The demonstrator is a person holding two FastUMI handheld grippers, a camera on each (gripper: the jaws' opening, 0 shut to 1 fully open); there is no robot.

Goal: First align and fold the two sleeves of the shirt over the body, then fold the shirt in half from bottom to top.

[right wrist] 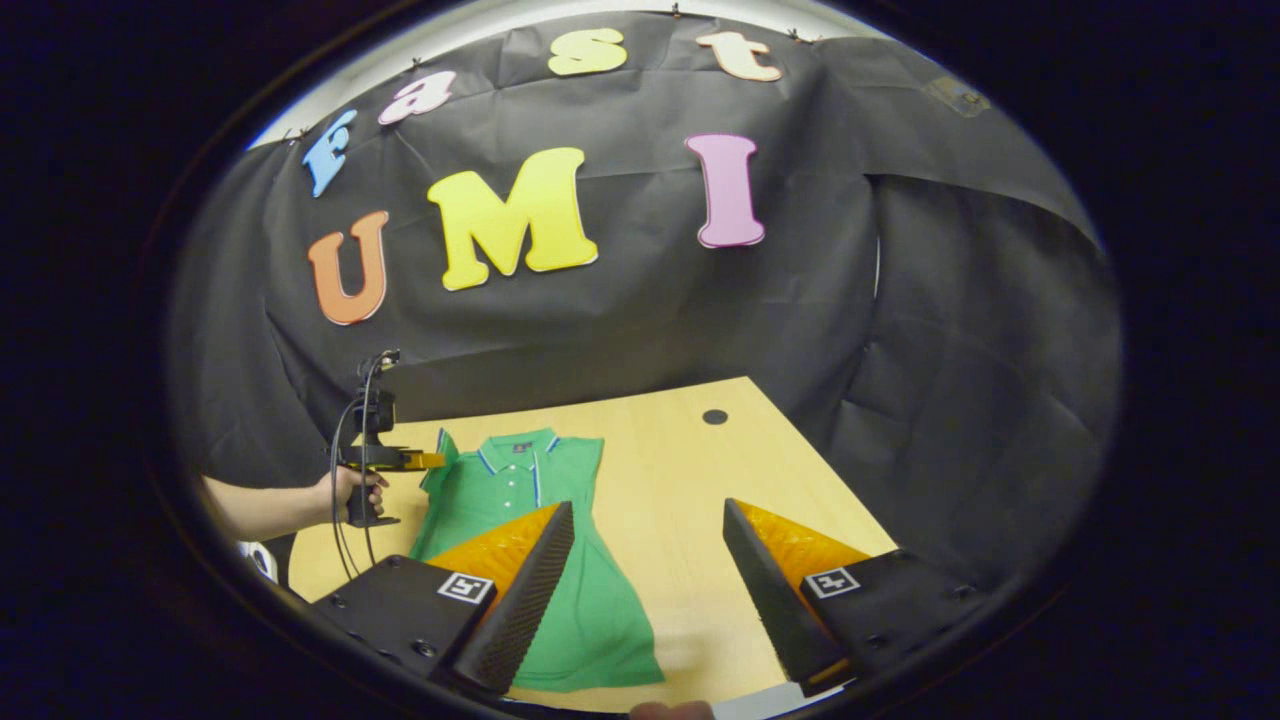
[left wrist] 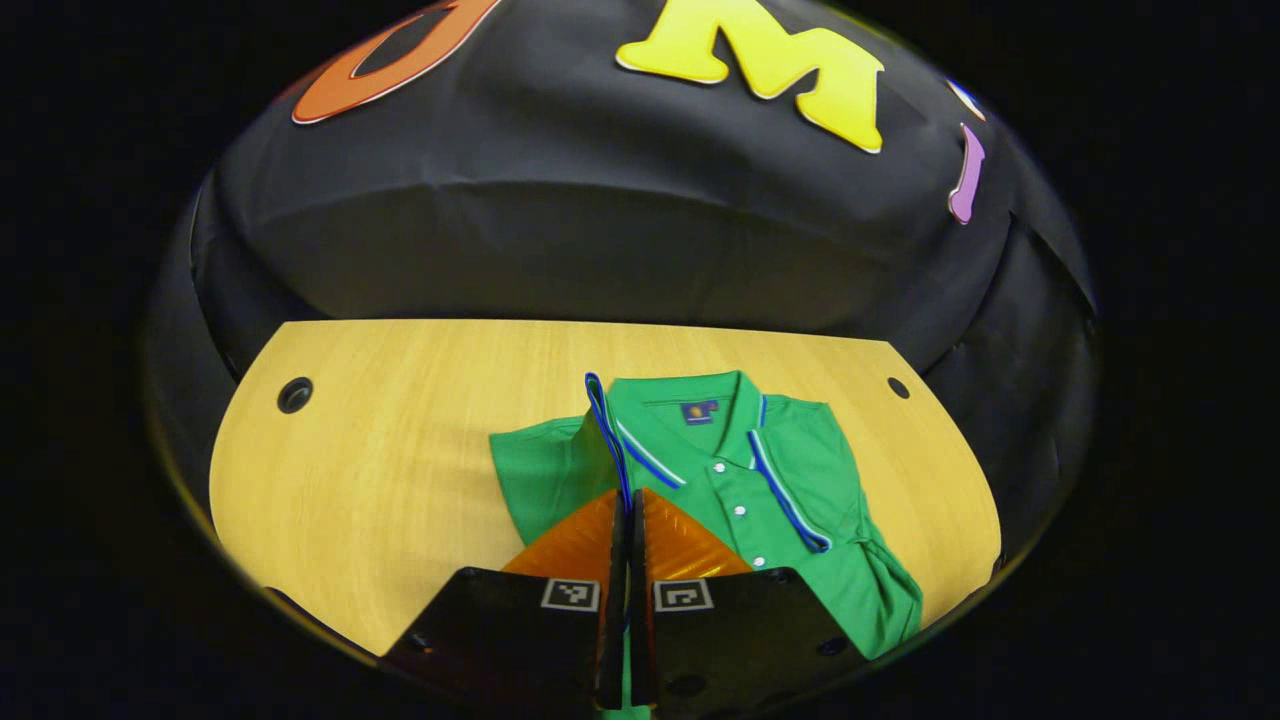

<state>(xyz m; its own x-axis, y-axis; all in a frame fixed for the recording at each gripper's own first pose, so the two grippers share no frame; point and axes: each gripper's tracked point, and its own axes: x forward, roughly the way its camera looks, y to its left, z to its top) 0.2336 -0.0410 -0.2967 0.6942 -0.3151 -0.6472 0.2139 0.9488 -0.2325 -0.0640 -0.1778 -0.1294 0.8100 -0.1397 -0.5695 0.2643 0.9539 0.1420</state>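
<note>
Shirt [right wrist: 520,540]: green polo, lying flat on the table [left wrist: 380,470], collar toward the booth wall, hem toward the person; its long axis runs from near edge to far edge.
Left gripper [left wrist: 626,520]: closed, fingers pinching a blue-trimmed fold of cloth at the sleeve or collar edge, lifted just above the shirt's body; in the right gripper view it sits at the shirt's upper-left corner, held by a hand [right wrist: 352,490].
Right gripper [right wrist: 645,560]: open wide, empty, hovering above the shirt's lower right part and bare wood; one finger overlaps the cloth in view, the other is over the table.
Key relation: the shirt lies ahead and to the left of the right gripper; the left gripper is nearer, already on the cloth.
Sleeves: the right side, seen in the left gripper view, looks already tucked over the body; the left one seems to be the piece in hand, though I cannot tell for sure.
Stage: likely the sleeve fold, bottom-to-top fold not yet done.
Fabric: soft knit, limp, faint wrinkles; white buttons [left wrist: 738,510] down the placket; striped collar trim.
Table surface: smooth pale wood grain, two round cable holes [left wrist: 294,395] at the far corners.
Risk: thin cloth may slip or bunch when laid across.
</note>
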